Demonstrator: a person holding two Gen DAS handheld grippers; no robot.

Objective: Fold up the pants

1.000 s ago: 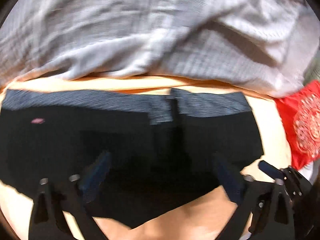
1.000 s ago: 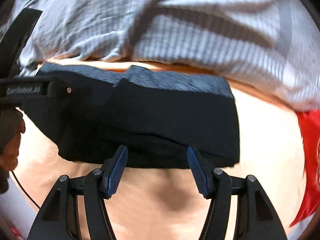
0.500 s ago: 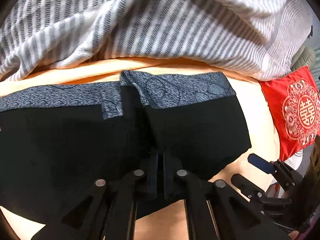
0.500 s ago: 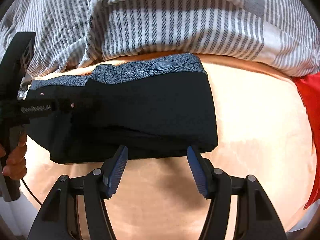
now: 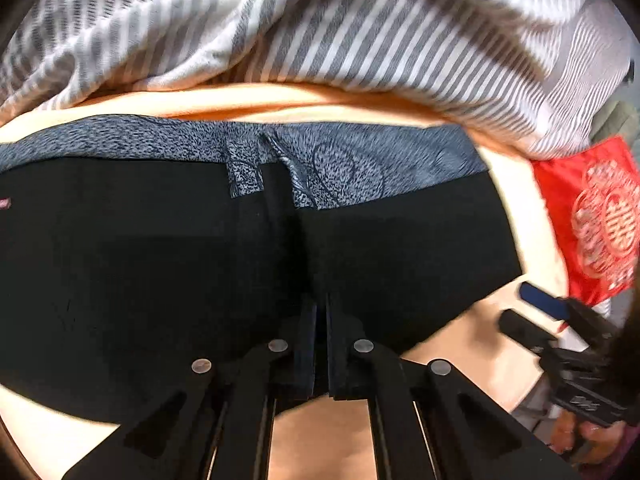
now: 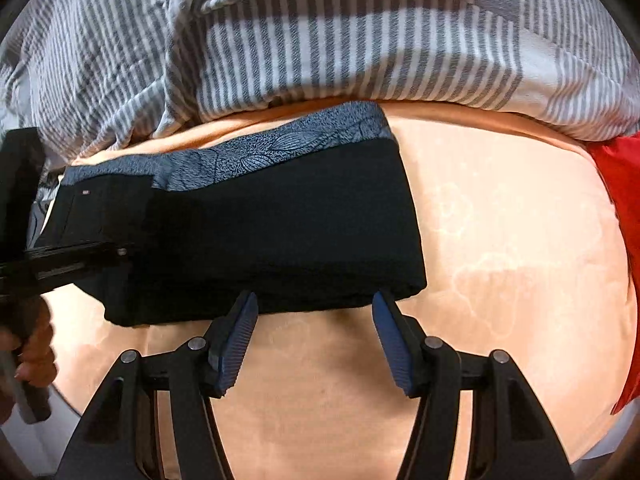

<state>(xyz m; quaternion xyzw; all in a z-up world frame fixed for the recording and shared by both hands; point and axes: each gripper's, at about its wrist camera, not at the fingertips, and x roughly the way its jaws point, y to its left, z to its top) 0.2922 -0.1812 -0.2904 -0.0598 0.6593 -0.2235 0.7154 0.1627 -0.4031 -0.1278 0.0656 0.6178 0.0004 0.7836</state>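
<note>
The black pants (image 5: 160,264) with a blue-grey patterned waistband (image 5: 360,160) lie folded on the peach blanket (image 6: 500,240). My left gripper (image 5: 321,308) is shut, its jaws pinched on the near edge of the pants. In the right wrist view the pants (image 6: 280,232) form a thick folded block. My right gripper (image 6: 314,312) is open and empty, its blue pads just at the near edge of that block. The left gripper (image 6: 80,256) shows there at the left, on the pants.
A grey and white striped quilt (image 5: 360,40) is bunched behind the pants. A red cushion (image 5: 592,220) lies at the right, also in the right wrist view (image 6: 624,200). The right gripper (image 5: 552,320) shows at the lower right of the left wrist view.
My left gripper has closed from open onto the near edge of the pants. The right gripper has stayed open and drawn back a little, showing more of the blanket.
</note>
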